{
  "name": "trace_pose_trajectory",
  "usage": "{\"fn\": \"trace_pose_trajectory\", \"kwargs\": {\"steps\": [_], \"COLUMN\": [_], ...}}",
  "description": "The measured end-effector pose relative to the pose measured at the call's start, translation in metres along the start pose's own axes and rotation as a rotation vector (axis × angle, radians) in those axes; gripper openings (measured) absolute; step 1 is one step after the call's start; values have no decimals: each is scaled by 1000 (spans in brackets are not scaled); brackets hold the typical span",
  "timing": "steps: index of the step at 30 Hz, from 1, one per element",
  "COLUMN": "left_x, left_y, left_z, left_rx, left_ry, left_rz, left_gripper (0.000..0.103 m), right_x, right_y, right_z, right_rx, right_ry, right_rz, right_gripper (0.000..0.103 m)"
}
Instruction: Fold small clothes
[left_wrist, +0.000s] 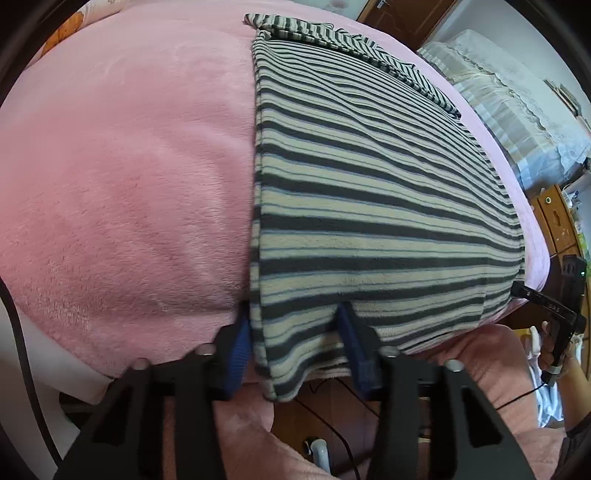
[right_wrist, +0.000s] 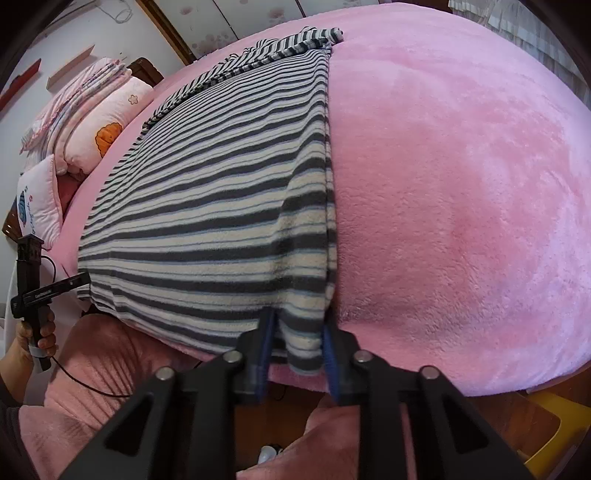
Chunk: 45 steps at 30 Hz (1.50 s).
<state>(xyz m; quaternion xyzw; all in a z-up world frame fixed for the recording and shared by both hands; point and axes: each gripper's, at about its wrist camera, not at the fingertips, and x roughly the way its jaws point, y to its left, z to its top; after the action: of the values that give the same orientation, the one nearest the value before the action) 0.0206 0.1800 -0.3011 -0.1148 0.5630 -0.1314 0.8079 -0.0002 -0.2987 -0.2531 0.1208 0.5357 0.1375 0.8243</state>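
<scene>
A grey, cream and blue striped garment (left_wrist: 369, 192) lies flat on a pink fleece bed cover (left_wrist: 122, 177), its sleeves bunched at the far end. Its near hem hangs over the bed's front edge. My left gripper (left_wrist: 295, 332) straddles the hem's left corner with its blue pads (left_wrist: 240, 350) on either side, jaws partly apart. My right gripper (right_wrist: 297, 347) straddles the hem's right corner of the same garment (right_wrist: 221, 206), jaws closer together on the cloth. Each gripper also shows at the edge of the other's view.
Pillows (right_wrist: 107, 125) lie at the head of the bed on the left. A folded quilt (left_wrist: 517, 96) and wooden furniture (left_wrist: 557, 221) stand to the right. A yellow object (right_wrist: 554, 424) sits below the bed's edge. Pink-clad legs (right_wrist: 92, 369) are below the grippers.
</scene>
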Motion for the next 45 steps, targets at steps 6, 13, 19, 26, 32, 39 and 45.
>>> {"fn": "trace_pose_trajectory", "kwargs": {"steps": [6,13,19,26,32,39,45], "left_x": [-2,-9,-29,-70,-96,-114,-107], "left_y": [-3,-23,-27,-21,-20,-27,-10], "left_z": [-1,4,12,35,69,145,230], "left_rx": [7,53,31,-97,-188,-257,-415], "left_ry": [29,4,-55,-184,-265,-373,-415], "left_rz": [-21,-38,-80,-212,-280,-282,-281], "left_gripper": [17,5,4,4,4,4,4], "right_x": [-6,-14,-37,-74,-107,-123,-124], "right_y": [4,6,9,16,23,35,34], "right_z": [0,3,9,31,62,123,200], "right_rx": [-14,-22,-38,-39,-35,-61,-3], "right_ry": [-4,-18,-70,-182,-297,-377,-446], "right_rz": [4,14,43,95,158,183,203], "right_gripper": [8,7,7,7,7,7,7]}}
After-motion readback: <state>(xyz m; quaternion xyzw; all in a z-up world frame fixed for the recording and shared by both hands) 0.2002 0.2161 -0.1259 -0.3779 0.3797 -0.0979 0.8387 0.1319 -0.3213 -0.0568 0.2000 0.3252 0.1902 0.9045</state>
